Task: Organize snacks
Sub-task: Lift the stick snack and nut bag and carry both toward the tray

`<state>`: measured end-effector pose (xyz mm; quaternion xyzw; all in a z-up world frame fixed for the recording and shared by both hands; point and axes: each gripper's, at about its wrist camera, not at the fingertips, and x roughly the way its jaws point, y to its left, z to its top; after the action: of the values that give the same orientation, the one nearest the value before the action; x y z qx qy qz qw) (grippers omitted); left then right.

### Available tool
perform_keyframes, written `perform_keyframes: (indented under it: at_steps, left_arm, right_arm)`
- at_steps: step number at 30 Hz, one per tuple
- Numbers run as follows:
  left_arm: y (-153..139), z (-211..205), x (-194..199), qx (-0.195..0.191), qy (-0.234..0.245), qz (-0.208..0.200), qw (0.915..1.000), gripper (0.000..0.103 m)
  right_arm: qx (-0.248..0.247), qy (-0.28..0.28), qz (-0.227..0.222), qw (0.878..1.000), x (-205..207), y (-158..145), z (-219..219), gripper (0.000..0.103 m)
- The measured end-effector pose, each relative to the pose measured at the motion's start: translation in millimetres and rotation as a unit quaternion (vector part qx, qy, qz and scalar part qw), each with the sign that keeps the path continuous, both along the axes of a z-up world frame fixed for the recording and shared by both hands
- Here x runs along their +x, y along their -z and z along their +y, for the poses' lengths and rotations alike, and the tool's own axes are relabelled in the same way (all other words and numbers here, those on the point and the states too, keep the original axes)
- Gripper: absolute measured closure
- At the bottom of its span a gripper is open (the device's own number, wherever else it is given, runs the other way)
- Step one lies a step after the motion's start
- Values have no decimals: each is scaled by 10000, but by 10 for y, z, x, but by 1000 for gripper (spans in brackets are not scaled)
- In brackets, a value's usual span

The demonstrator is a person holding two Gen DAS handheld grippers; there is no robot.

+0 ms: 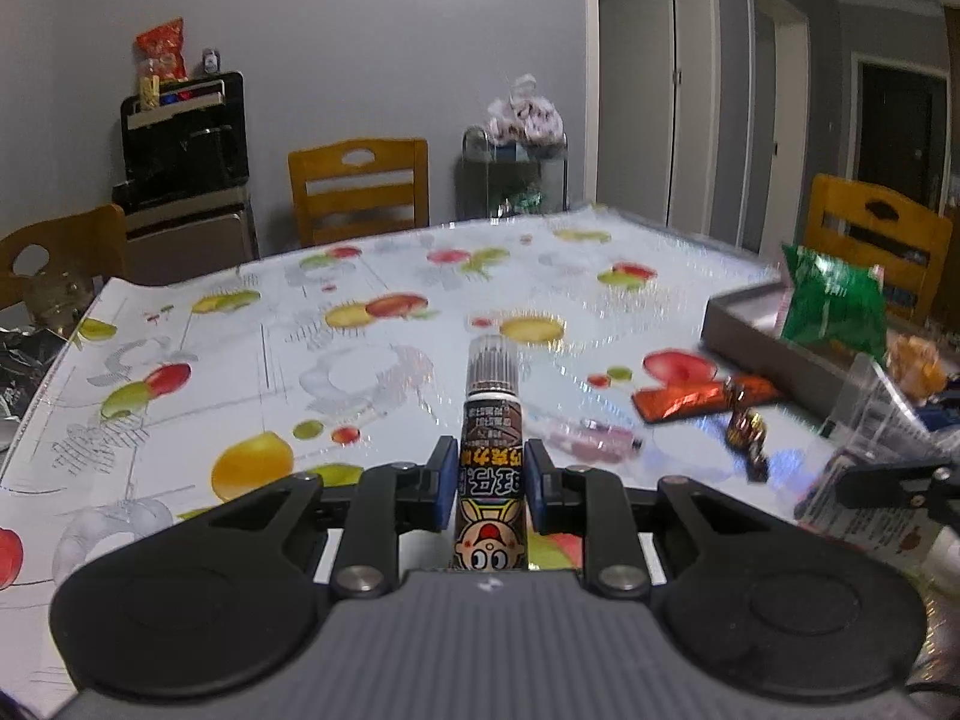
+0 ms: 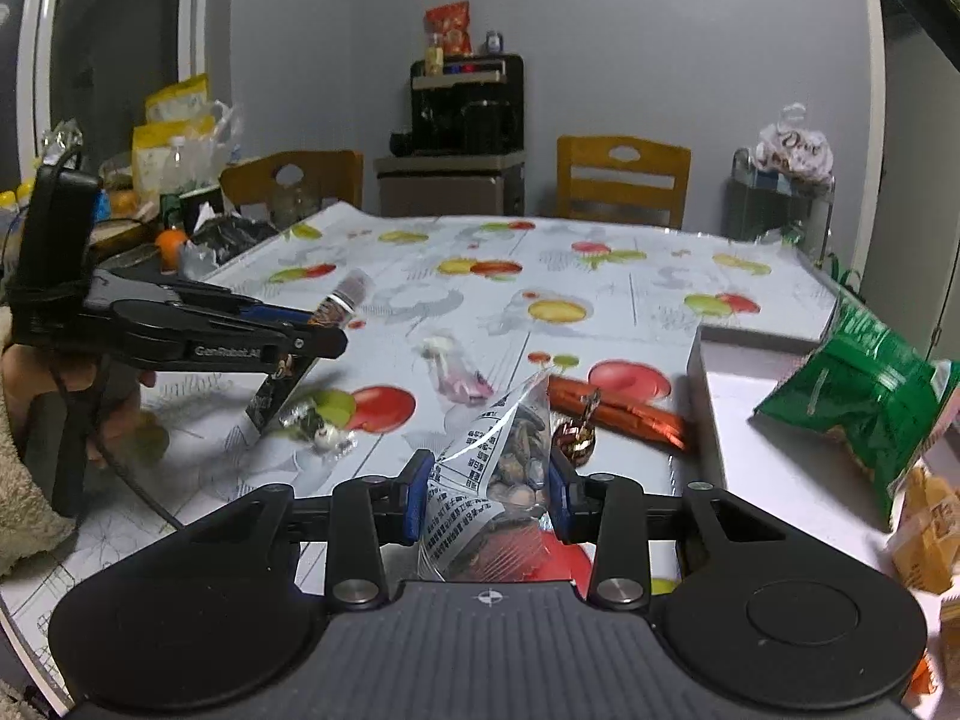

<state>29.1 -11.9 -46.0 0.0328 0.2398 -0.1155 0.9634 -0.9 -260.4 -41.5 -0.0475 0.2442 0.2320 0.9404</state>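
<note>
My left gripper (image 1: 492, 474) is shut on a slim brown snack tube (image 1: 492, 396) with a cartoon face; its clear cap points away over the fruit-print tablecloth (image 1: 360, 360). In the right wrist view that gripper (image 2: 306, 330), in a person's hand, holds the tube (image 2: 342, 297) tilted above the table at the left. My right gripper (image 2: 489, 480) is shut on a clear printed bag of nuts (image 2: 510, 462), which rises between the blue pads. That bag (image 1: 882, 438) also shows at the right edge of the left wrist view.
An orange wrapper (image 2: 618, 411), a gold-brown candy (image 2: 576, 438), a pink clear packet (image 2: 450, 369) and a small wrapped sweet (image 2: 321, 429) lie on the table. A grey box (image 2: 780, 420) at the right holds a green bag (image 2: 864, 390) and yellow packs (image 2: 924, 528). Wooden chairs (image 1: 360, 186) stand behind.
</note>
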Motion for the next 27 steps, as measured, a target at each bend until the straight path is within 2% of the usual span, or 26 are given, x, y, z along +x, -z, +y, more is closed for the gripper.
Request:
perform_keyframes:
  at_steps: [6,15,27]
  left_arm:
    - [-193,52,-176,-199,-23,-289,9994,83]
    - [-480,-27,-369,-143,135,-541,9983,83]
    - [-664,-223,-486,-47,379,-591,9975,83]
  right_arm:
    - [91,15,-243,9997,-17,-100,-18,64]
    - [216,41,-511,9985,-43,-295,-104,64]
    - [315,54,-609,9976,-87,-394,-214,64]
